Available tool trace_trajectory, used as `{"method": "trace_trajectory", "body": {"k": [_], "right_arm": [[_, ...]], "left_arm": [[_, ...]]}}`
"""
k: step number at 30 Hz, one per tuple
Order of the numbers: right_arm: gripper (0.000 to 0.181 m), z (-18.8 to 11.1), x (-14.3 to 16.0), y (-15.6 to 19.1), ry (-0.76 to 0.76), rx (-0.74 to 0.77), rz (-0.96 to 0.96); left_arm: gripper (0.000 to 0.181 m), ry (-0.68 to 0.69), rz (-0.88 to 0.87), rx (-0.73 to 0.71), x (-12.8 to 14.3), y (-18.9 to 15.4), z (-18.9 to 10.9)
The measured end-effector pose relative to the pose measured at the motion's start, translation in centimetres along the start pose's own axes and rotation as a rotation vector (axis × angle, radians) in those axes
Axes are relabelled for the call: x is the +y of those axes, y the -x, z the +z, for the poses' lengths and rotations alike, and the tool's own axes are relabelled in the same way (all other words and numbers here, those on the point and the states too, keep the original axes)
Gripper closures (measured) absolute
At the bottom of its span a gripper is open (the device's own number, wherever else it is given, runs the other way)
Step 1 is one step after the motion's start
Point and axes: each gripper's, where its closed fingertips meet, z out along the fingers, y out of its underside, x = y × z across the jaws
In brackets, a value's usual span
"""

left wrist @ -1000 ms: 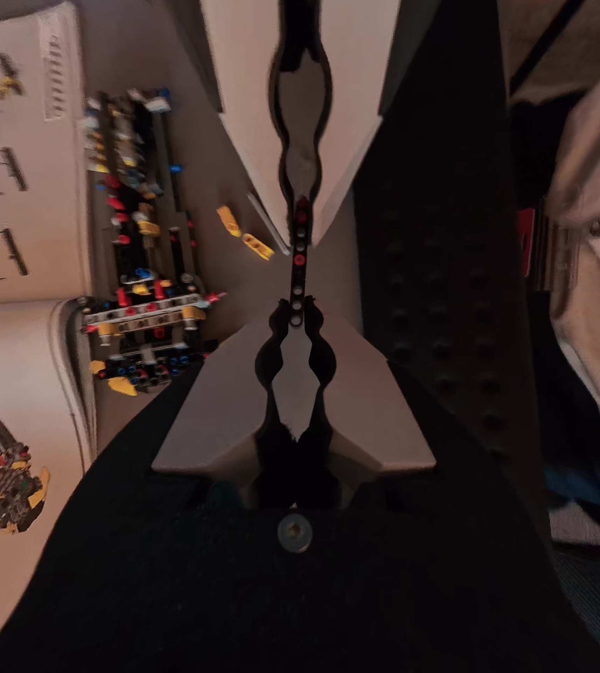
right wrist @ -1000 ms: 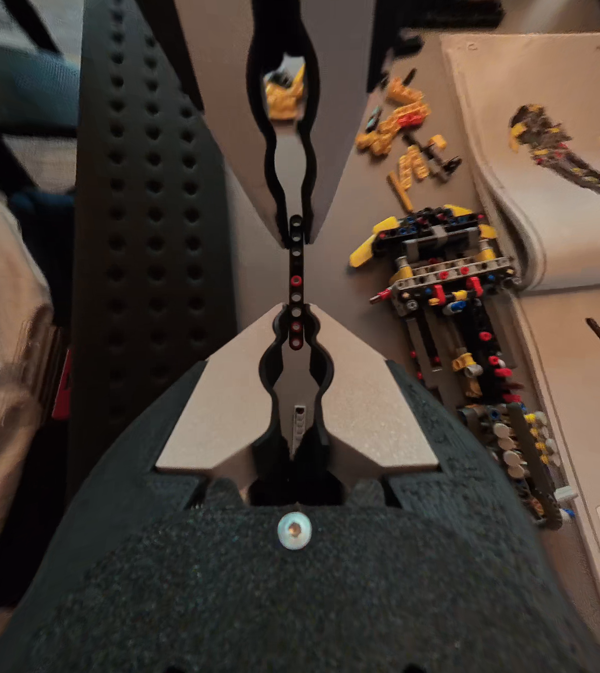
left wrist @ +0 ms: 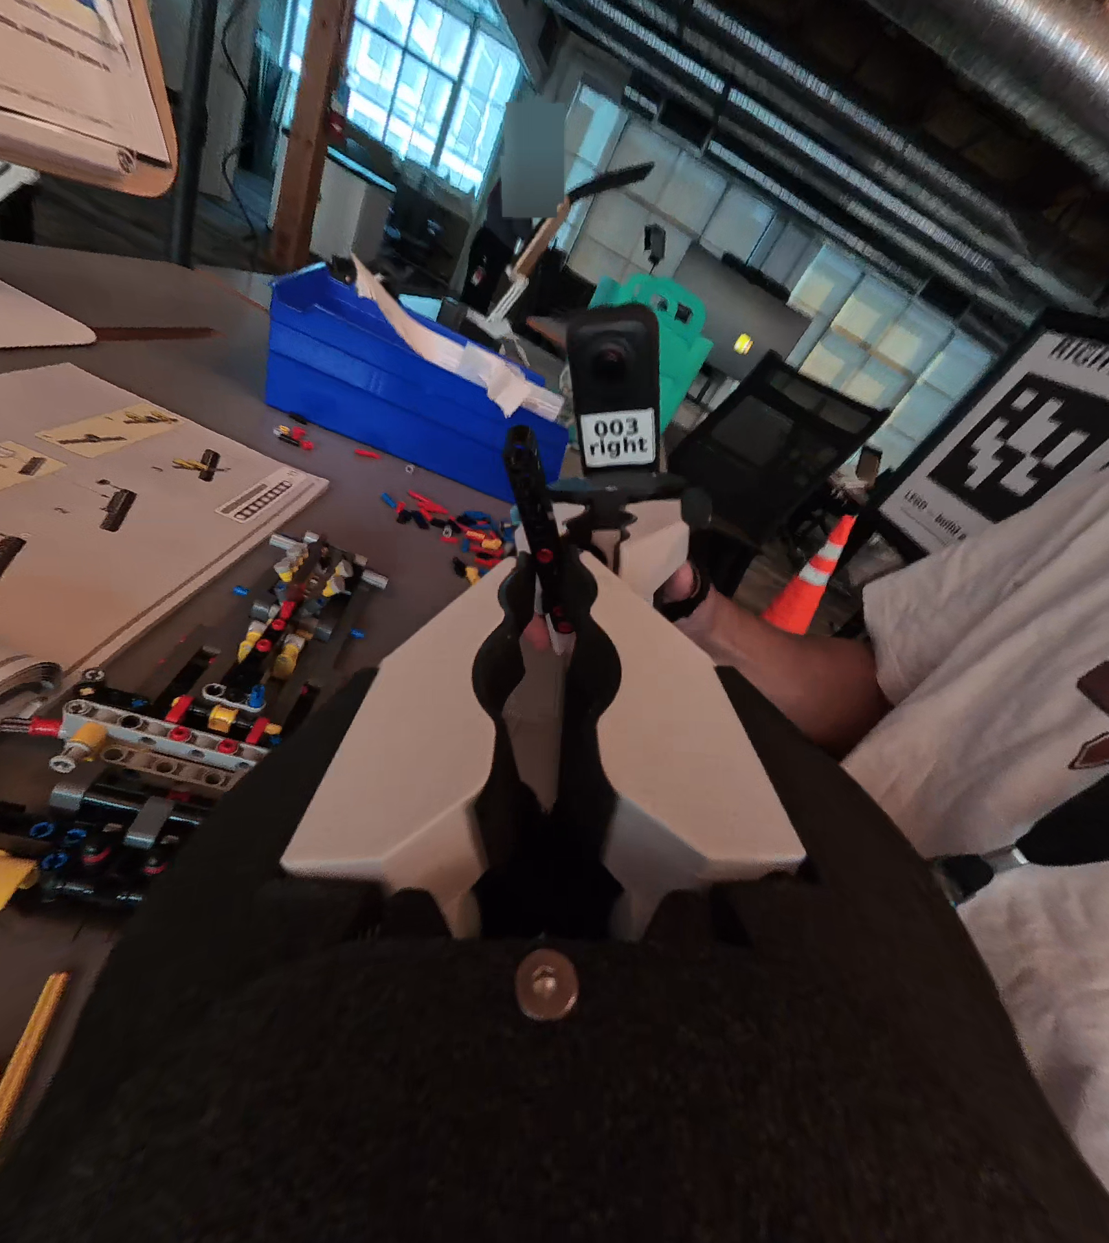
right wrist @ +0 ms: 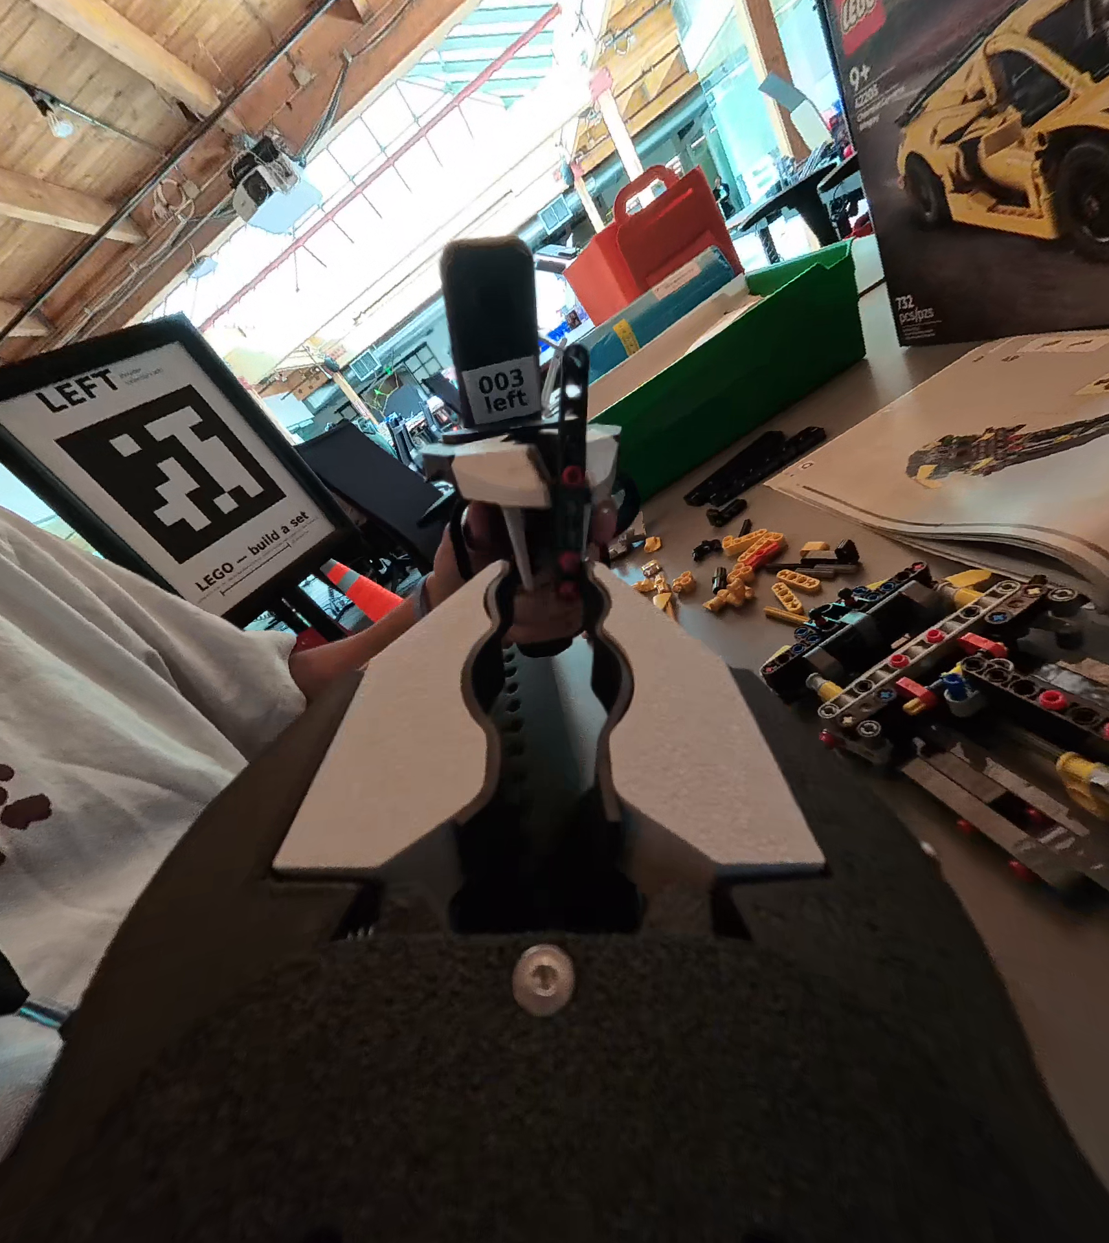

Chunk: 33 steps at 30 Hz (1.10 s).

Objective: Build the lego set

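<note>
Both grippers meet on one long black beam [left wrist: 533,518], held upright in the air above the table [left wrist: 215,316]. Left gripper [left wrist: 548,605] is clamped on the beam's lower end; right gripper [right wrist: 548,585] is pinched on it too, facing the left. At about nine o'clock of the left gripper lies the half-built chassis [left wrist: 161,733], with the open instruction book [left wrist: 101,484] beyond at ten o'clock, then loose pieces [left wrist: 464,524] and a blue bin [left wrist: 370,377] at eleven. The beam looks light, stiff and thin, with red pins that could pop loose; it is best held on its flat sides, clear of the pins.
</note>
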Motion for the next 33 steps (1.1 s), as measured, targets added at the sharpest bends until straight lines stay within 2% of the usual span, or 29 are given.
{"method": "trace_trajectory", "body": {"k": [4, 15, 18, 25, 31, 33], "right_arm": [[0.164, -0.3, 0.0, -0.1, -0.004, -0.003, -0.008], [0.161, 0.0, 0.1, -0.6, -0.01, -0.028, 0.028], [0.174, 0.1, 0.1, -0.3, -0.01, -0.038, 0.024], [0.175, -0.4, 0.7, -0.8, 0.038, -0.02, 0.061], [0.175, -0.2, 1.5, -1.1, 0.086, -0.015, 0.073], [0.175, -0.3, 2.1, -1.3, 0.137, -0.003, 0.041]], "left_arm": [[0.176, -0.093, -0.068, 0.011, -1.0, 0.5, -0.6], [0.176, -0.115, -0.087, 0.035, -0.8, 0.1, -0.3], [0.175, -0.09, -0.079, 0.041, -0.3, -0.2, 0.1], [0.172, 0.018, -0.039, 0.014, 1.7, 0.1, 0.5], [0.174, 0.045, -0.03, 0.004, 2.3, 0.2, 0.5], [0.173, 0.094, -0.026, 0.018, 2.9, 0.1, 0.5]]}}
